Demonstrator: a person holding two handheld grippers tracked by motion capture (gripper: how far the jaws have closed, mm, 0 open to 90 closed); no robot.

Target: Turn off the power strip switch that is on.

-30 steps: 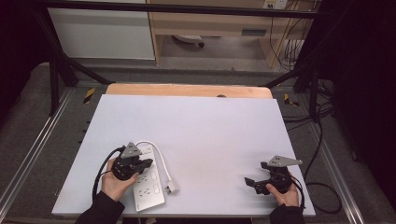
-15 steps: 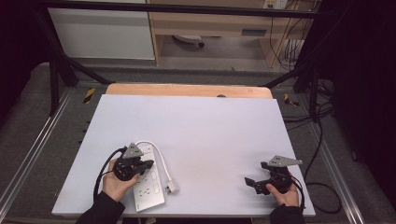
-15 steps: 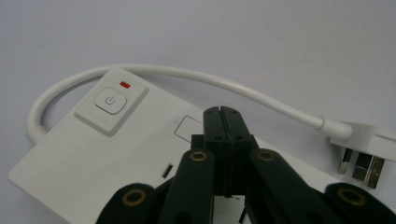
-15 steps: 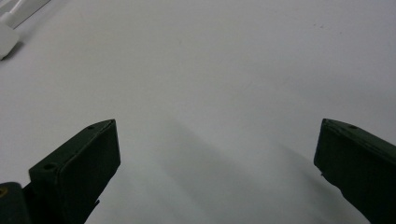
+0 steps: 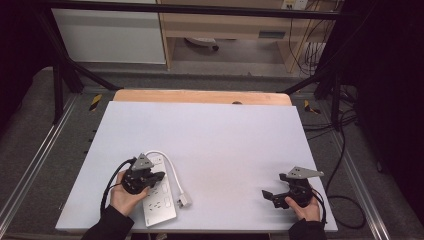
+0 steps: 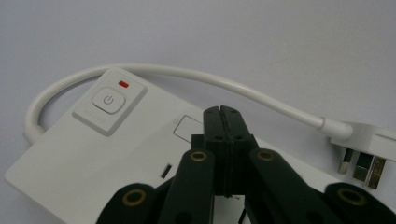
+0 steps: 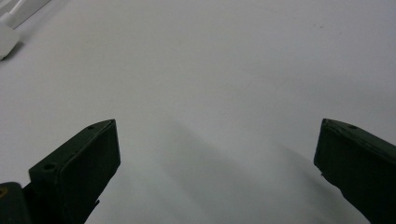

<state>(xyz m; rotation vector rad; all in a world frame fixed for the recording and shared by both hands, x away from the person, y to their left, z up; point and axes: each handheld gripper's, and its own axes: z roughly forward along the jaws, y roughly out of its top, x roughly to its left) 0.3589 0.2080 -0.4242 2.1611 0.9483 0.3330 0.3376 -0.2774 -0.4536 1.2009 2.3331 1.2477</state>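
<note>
A white power strip [image 5: 159,201] lies flat near the table's front left, and its short white cable [image 5: 170,167] loops round to a plug [image 5: 185,200] beside it. My left gripper [image 5: 159,175] hovers over the strip's switch end with its jaws pressed together and nothing between them. In the left gripper view the shut tips [image 6: 222,112] sit just past the strip [image 6: 79,158], near its power button [image 6: 108,100] and red light [image 6: 123,84], with the plug [image 6: 362,154] at the right. My right gripper [image 5: 266,194] rests low at the front right, jaws wide apart [image 7: 217,154] over bare table.
The white table top [image 5: 215,135] has a wooden strip [image 5: 200,96] along its far edge. Metal frame rails [image 5: 35,165] run down both sides. Black cables [image 5: 340,150] lie on the floor to the right, and cabinets stand beyond the table.
</note>
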